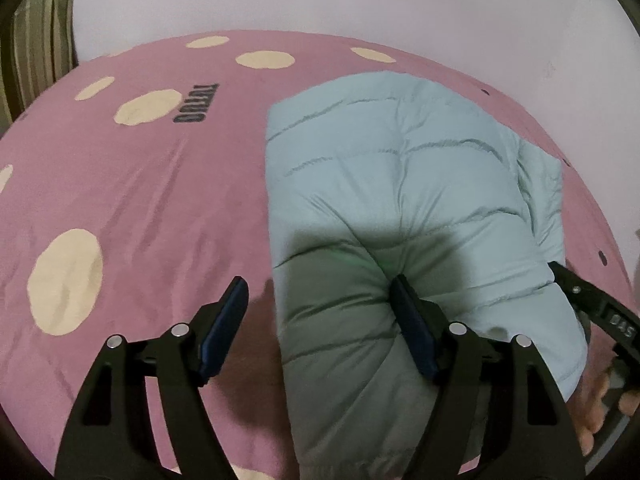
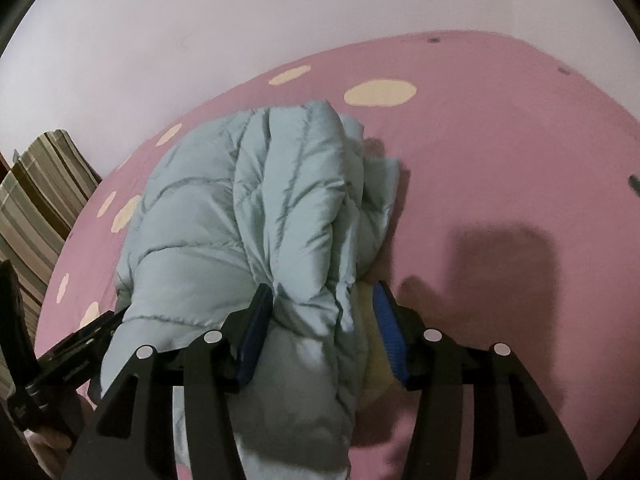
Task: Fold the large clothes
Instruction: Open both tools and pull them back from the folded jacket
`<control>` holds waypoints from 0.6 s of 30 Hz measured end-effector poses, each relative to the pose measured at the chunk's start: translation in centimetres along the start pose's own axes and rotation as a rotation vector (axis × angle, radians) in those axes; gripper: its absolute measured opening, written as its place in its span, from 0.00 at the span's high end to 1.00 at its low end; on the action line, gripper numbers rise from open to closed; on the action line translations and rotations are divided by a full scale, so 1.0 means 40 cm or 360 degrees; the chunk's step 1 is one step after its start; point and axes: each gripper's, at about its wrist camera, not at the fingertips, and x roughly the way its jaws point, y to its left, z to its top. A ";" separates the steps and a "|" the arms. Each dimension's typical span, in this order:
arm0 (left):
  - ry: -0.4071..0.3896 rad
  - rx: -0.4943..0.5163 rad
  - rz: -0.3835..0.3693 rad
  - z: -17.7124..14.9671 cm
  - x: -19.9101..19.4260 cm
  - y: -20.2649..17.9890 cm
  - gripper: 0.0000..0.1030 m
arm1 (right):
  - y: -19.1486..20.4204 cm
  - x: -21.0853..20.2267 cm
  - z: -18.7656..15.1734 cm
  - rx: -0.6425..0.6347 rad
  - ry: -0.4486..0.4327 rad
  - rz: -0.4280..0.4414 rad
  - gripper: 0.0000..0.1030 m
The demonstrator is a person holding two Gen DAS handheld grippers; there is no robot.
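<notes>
The puffy blue coat (image 1: 404, 200) lies on the pink bed (image 1: 140, 200), and its long side runs straight away from both hands toward the wall, so I think the next fold has to go along that line. The left gripper (image 1: 320, 320) has its jaws wide apart over the coat's near left edge, one jaw above the bed and one on the coat, and nothing is squeezed. The right gripper (image 2: 324, 332) sits at the coat's near right edge with a thick bunch of coat between its jaws, which look loose, not pinching.
</notes>
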 end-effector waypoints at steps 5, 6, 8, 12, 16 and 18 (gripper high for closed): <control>-0.0059 0.0024 0.0048 -0.013 -0.039 -0.011 0.26 | 0.015 -0.053 -0.009 -0.0038 -0.0071 -0.0045 0.44; -0.0073 0.0032 0.0058 -0.018 -0.051 -0.014 0.26 | 0.017 -0.058 -0.009 -0.0046 -0.0076 -0.0049 0.43; -0.0090 0.0046 0.0071 -0.023 -0.066 -0.019 0.26 | 0.022 -0.071 -0.015 -0.0061 -0.0086 -0.0054 0.43; -0.0107 0.0052 0.0079 -0.034 -0.100 -0.029 0.25 | 0.036 -0.102 -0.027 -0.0086 -0.0107 -0.0071 0.40; -0.0155 0.0066 0.0076 -0.038 -0.154 -0.040 0.18 | 0.058 -0.135 -0.032 -0.0123 -0.0150 -0.0085 0.35; -0.0196 0.0088 0.0097 -0.039 -0.184 -0.049 0.15 | 0.068 -0.149 -0.033 -0.0137 -0.0166 -0.0085 0.32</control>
